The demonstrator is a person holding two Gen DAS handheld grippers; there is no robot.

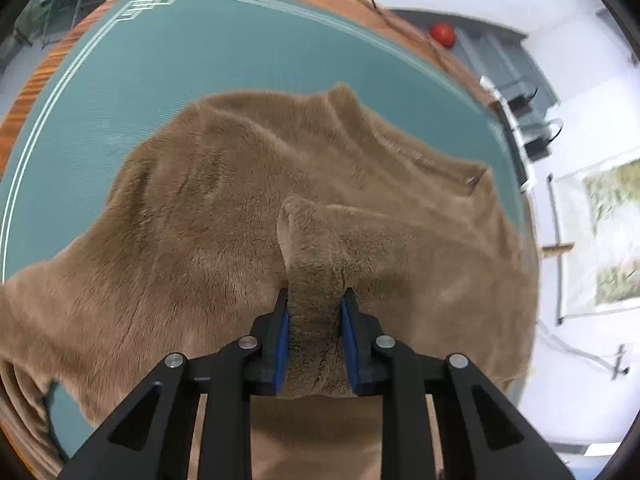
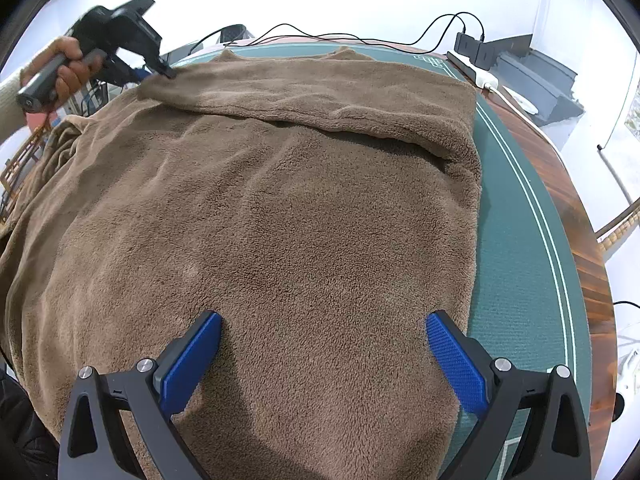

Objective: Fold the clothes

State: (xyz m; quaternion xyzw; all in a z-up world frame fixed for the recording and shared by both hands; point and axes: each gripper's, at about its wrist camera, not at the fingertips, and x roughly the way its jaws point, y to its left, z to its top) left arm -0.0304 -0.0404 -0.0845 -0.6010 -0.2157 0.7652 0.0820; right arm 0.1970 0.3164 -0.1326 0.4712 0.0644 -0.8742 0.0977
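A brown fleece garment [image 2: 280,208] lies spread over the green mat [image 2: 516,240], with its far part folded across as a band [image 2: 320,88]. My left gripper [image 1: 314,300] is shut on a bunched fold of the brown fleece garment [image 1: 200,200], lifted off the rest. In the right wrist view that left gripper [image 2: 166,72] pinches the fleece at the far left, held by a hand [image 2: 66,66]. My right gripper [image 2: 324,324] is open wide above the near part of the fleece, with nothing between its blue pads [image 2: 192,360].
The mat covers a wooden table [image 2: 592,264]. A power strip with black adapters [image 2: 476,56] and cables sits at the far right edge. A red ball [image 1: 442,34] lies beyond the table. The garment's left side hangs over the table edge [image 2: 36,168].
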